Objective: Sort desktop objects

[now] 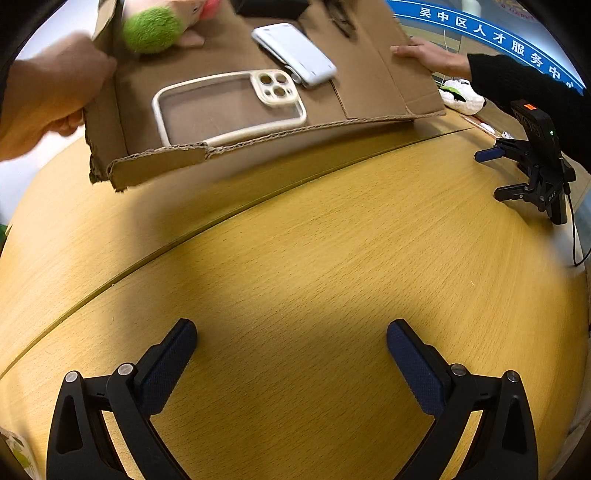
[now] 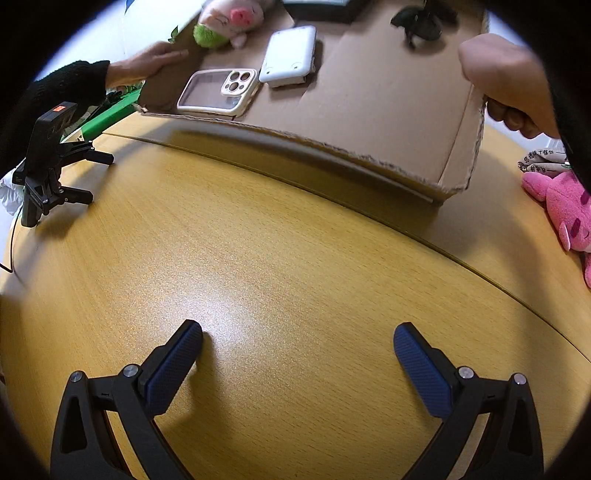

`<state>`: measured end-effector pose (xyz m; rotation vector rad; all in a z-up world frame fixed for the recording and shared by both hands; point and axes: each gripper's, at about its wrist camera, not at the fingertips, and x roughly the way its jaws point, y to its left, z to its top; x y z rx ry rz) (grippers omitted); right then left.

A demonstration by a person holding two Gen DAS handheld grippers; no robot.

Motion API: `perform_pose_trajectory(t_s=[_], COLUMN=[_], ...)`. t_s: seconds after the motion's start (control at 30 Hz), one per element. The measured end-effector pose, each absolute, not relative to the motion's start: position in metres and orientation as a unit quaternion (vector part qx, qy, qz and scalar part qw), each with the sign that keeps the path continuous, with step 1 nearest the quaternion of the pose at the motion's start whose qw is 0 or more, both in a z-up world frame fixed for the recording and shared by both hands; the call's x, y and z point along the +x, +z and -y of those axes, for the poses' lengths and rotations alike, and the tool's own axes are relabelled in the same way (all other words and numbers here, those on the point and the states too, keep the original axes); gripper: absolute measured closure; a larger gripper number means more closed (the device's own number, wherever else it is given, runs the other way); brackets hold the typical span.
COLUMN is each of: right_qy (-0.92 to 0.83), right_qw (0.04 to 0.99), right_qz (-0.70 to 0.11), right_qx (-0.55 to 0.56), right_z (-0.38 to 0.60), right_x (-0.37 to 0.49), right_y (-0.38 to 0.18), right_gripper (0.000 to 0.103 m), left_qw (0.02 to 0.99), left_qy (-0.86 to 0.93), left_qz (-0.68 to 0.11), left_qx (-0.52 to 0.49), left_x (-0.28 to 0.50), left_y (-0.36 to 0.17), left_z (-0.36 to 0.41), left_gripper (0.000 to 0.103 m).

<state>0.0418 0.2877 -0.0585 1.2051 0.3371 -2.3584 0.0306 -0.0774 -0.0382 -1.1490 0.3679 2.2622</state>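
1. While both claws rest low over the wooden table (image 1: 295, 258), the left gripper (image 1: 291, 354) and right gripper (image 2: 297, 356) stand wide apart, holding nothing.
2. Across the top of both frames, two bare hands hold a cardboard tray (image 1: 369, 74) by its sides.
3. On it lie a clear phone case (image 1: 229, 107), a white power bank (image 1: 295, 53) just beside it, and a plush pig (image 2: 229, 22) at upper left.

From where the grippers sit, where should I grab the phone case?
Probably the phone case by its plain end rim, away from the camera cutouts, coming from above: it lies flat on the cardboard, thin-edged, with the power bank crowding the camera end.
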Motion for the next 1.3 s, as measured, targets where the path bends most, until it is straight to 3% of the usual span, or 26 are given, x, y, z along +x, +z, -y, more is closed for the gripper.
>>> perform_pose_trajectory(t_s=[1.3], right_qy=[-0.860], right_qw=[0.230], right_qz=[-0.121], right_qx=[0.438], right_z=[-0.298], right_x=[0.036], right_y=[-0.058], right_gripper=[0.000], left_qw=[0.289], left_qy=[0.845], left_qz=[-0.139], left_qx=[-0.429], left_x=[0.032], left_y=[-0.041], left_z=[0.073], left_gripper=[0.000])
